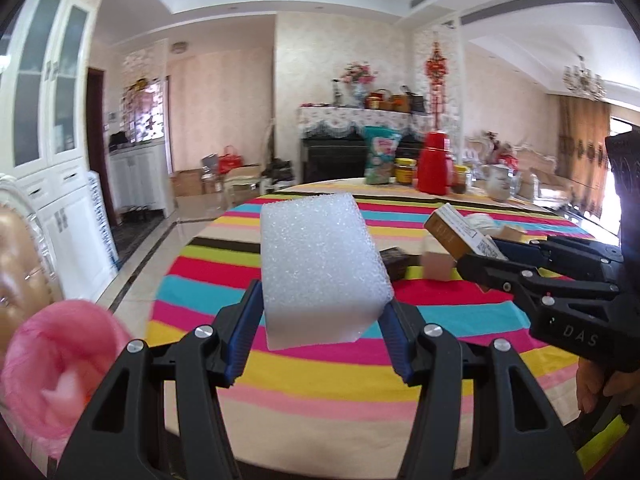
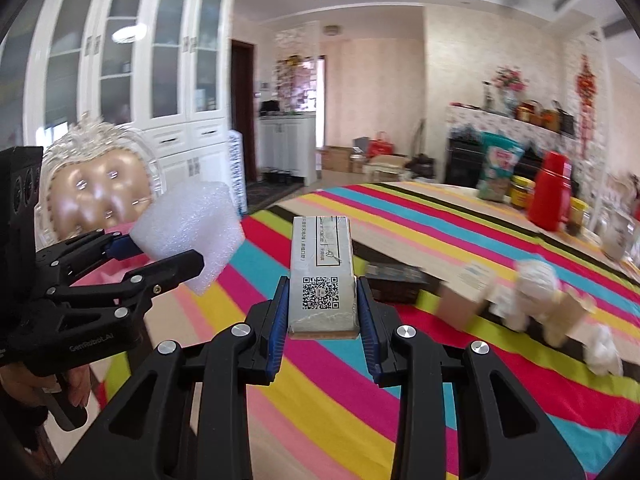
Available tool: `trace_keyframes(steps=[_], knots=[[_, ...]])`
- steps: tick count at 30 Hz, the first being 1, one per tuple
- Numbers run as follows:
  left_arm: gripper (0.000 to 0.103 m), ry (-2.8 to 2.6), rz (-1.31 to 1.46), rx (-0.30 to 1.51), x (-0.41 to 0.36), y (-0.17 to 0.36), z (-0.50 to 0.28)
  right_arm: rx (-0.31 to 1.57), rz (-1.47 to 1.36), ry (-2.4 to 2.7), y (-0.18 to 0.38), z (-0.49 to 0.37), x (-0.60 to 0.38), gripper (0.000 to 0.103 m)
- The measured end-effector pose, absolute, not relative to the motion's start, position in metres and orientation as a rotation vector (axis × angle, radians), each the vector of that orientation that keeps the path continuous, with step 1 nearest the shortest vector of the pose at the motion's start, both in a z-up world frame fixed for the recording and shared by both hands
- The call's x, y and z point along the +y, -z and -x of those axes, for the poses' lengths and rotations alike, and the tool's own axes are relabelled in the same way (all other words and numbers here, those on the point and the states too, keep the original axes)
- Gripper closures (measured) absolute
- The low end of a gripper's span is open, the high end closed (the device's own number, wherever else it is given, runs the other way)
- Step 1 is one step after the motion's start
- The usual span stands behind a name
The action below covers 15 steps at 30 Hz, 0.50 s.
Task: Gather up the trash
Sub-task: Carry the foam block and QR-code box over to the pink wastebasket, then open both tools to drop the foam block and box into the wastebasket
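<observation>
White foam block (image 1: 320,268) sits clamped between the blue pads of the left gripper (image 1: 320,344), its long axis running away from the camera along the line of the fingers, so most of it juts out past the tips. The right gripper (image 2: 322,320) is closed the same way on a small cardboard box (image 2: 322,272) with a QR code on its top face; that box too lies lengthwise, pointing forward beyond the pads. Both pieces of trash are in the air above the striped tablecloth (image 1: 320,368), neither touching it.

What the coming move seems to turn on is the pink bin bag (image 1: 60,364), which shows at the lower left of the left wrist view, beside the table edge and lower than the foam. It lies to the left of both grippers, and the left gripper is the nearer: in the right wrist view the left gripper (image 2: 160,256) and its foam stand between the box and the pink rim. So the foam probably goes in first, with the box crossing further leftward after it.

More trash remains on the cloth to the right: crumpled white paper (image 2: 536,292) and a dark flat box (image 2: 394,276), well apart from both grippers.
</observation>
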<state>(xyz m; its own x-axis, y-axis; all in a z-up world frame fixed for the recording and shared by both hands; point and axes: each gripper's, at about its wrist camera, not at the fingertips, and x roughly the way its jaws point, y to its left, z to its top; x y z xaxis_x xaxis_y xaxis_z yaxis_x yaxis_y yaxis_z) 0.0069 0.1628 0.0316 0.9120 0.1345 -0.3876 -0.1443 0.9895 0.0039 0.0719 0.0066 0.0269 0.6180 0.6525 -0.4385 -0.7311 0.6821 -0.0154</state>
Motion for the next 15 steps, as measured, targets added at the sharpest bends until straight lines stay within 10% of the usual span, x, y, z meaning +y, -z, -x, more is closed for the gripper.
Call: trace_keyframes(steps=[15], knots=[[0.049, -0.436, 0.071, 0.435, 0.300, -0.026, 0.066, 0.441, 0.251, -1.103, -0.023, -0.044, 0.156, 0.070]])
